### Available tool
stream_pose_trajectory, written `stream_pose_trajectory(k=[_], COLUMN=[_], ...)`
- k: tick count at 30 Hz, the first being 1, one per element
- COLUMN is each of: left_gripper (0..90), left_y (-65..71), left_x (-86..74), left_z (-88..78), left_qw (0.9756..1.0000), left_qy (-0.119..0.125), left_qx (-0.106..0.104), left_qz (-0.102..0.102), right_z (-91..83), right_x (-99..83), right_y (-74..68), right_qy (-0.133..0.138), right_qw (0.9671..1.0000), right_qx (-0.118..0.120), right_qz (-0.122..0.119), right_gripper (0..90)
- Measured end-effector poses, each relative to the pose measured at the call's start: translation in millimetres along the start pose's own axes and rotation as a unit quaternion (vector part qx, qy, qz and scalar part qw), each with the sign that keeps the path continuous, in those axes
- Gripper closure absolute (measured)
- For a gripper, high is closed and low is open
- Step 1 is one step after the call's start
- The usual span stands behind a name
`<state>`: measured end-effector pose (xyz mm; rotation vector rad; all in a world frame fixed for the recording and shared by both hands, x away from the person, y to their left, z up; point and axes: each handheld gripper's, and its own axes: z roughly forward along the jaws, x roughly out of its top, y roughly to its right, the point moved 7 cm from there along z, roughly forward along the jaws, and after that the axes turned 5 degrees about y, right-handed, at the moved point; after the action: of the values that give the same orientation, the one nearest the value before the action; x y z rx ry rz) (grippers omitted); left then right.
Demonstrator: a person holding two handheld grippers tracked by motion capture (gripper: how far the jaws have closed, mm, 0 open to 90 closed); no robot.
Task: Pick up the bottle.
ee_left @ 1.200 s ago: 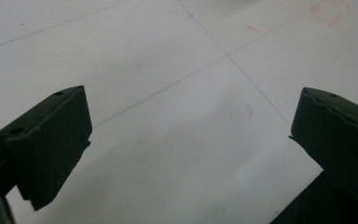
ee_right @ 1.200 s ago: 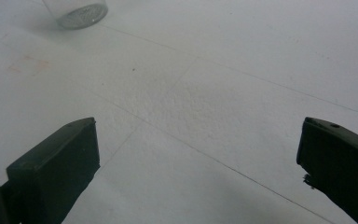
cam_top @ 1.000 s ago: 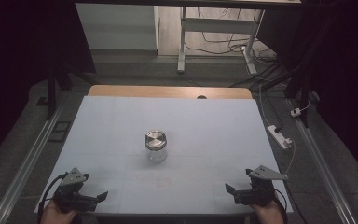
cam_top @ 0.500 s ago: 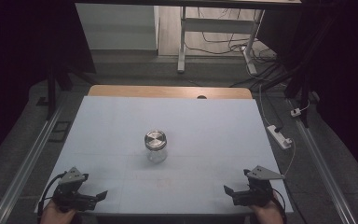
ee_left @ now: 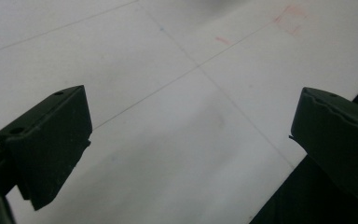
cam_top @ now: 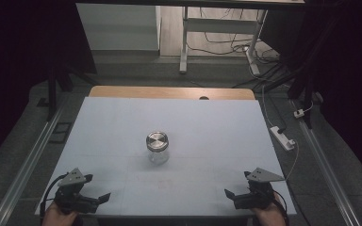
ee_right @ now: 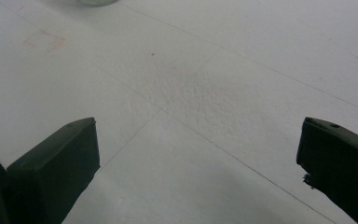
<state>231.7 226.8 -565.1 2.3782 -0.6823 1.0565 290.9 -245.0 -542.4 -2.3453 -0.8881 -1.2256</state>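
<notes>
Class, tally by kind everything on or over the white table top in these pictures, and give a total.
Clear glass jar with a silver metal lid: 1
Black hand-held gripper, left and right, each with jaws wide apart: 2
Total: 3

White desk (cam_top: 122,127), wooden strip at far edge; lidded glass jar (cam_top: 157,147) upright at frame centre.

No readable text, labels or numbers; faint red marks on table (cam_top: 122,127), illegible.
</notes>
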Motion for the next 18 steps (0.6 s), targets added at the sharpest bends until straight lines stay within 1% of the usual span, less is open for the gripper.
stream_pose_trajectory(k=[1,2,3,5,8,10,13,15,16,17,18], left_gripper=[0.0,0.0,0.0,0.0,0.0,0.0,0.0,0.0,0.0,0.0,0.0], left_y=[0.8,1.2,1.2,0.7,-0.1,0.2,1.2,1.3,1.4,2.6,2.6], left_x=[1.4,4.3,4.3,6.5,8.9,10.7,15.0,16.2,17.1,18.1,18.1], left_z=[-0.2,-0.1,-0.1,0.6,3.0,4.5,7.0,7.6,8.2,10.0,10.0], left_qw=[1.0,0.9998,0.9998,0.9995,0.9995,0.9996,0.9994,0.9993,0.9993,0.999,0.999], left_qy=[0.003,0.01,0.01,0.014,0.017,0.018,0.022,0.024,0.025,0.024,0.024], left_qx=[-0.005,-0.018,-0.018,-0.026,-0.026,-0.024,-0.022,-0.021,-0.022,-0.03,-0.03], left_qz=[-0.002,-0.004,-0.004,-0.007,-0.005,0.0,0.014,0.017,0.02,0.025,0.025], right_z=[-0.1,-0.1,-0.1,0.3,0.9,0.9,0.9,1.1,1.1,1.1,0.9], right_x=[0.0,0.0,0.0,-0.2,-0.4,-0.5,-0.3,-0.4,-0.4,-0.4,-0.3], right_y=[0.1,0.3,0.5,0.6,0.1,-0.5,-1.6,-2.0,-2.1,-2.1,-2.4], right_qy=[0.0,0.0,0.0,-0.001,-0.004,-0.005,-0.004,-0.005,-0.005,-0.004,-0.004], right_qw=[1.0,1.0,1.0,1.0,1.0,1.0,0.9999,0.9999,0.9999,0.9999,0.9999], right_qx=[0.0,0.0,-0.001,-0.002,0.0,0.001,0.006,0.006,0.006,0.007,0.008], right_qz=[0.0,0.0,0.001,0.002,-0.002,-0.005,-0.01,-0.011,-0.012,-0.012,-0.013], right_gripper=[0.0,0.0,0.0,0.0,0.0,0.0,0.0,0.0,0.0,0.0,0.0])
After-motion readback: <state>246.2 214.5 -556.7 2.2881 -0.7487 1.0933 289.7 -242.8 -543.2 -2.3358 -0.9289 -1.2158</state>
